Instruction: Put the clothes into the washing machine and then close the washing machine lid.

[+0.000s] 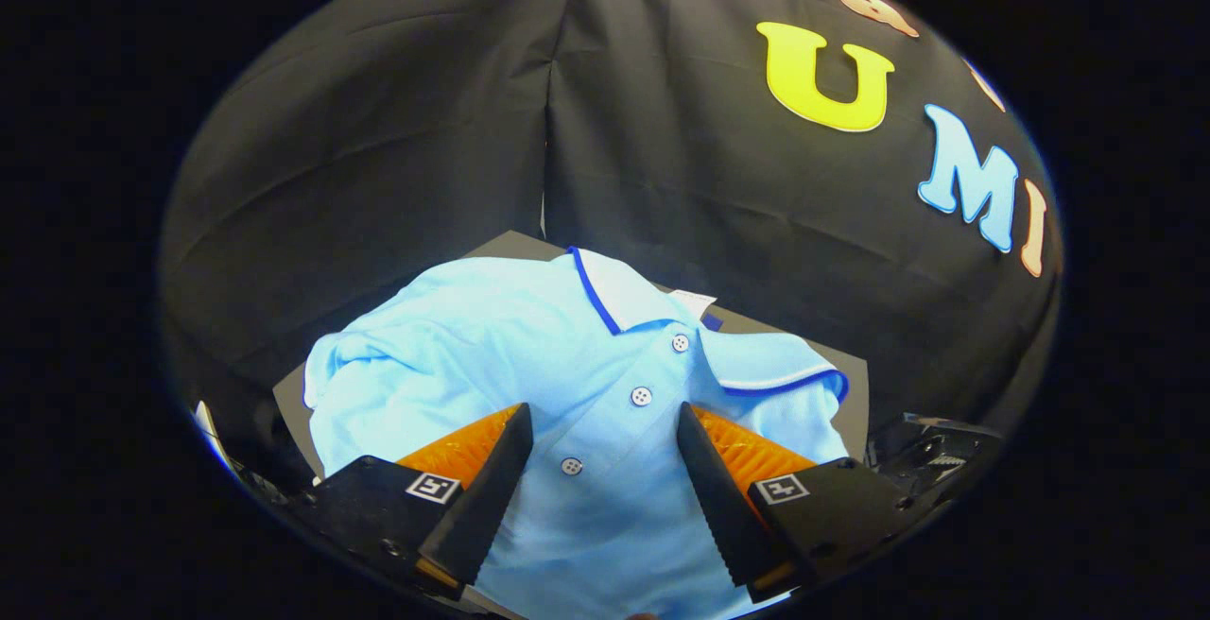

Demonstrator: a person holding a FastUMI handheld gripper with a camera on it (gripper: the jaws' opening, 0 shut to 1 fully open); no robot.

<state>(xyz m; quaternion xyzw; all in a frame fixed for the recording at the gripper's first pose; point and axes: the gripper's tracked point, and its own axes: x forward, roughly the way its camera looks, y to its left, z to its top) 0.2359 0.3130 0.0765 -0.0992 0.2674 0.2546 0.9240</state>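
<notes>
You held the gripper [601, 431] above a light blue polo shirt [492, 355], and its fingers [492, 483] stood wide apart, pressing on nothing. To the left of the left finger, one sleeve of the shirt lay bunched up, reaching out toward the edge of the dark worktop [288, 407] that carried the garment. Between the two fingers ran the button placket [605, 431] of the shirt, with one button lying in the gap near the left finger and two more buttons just ahead of the fingertips, leading up to the collar. The collar [614, 289], white inside and edged with a darker blue stripe, lay beyond the fingers, open and folded outward. To the right of the right finger, the other wing of the collar spread across the shoulder of the shirt, and past it a bare strip of the worktop showed. Beyond the shirt hung the black cloth wall [397, 129] of the booth.
</notes>
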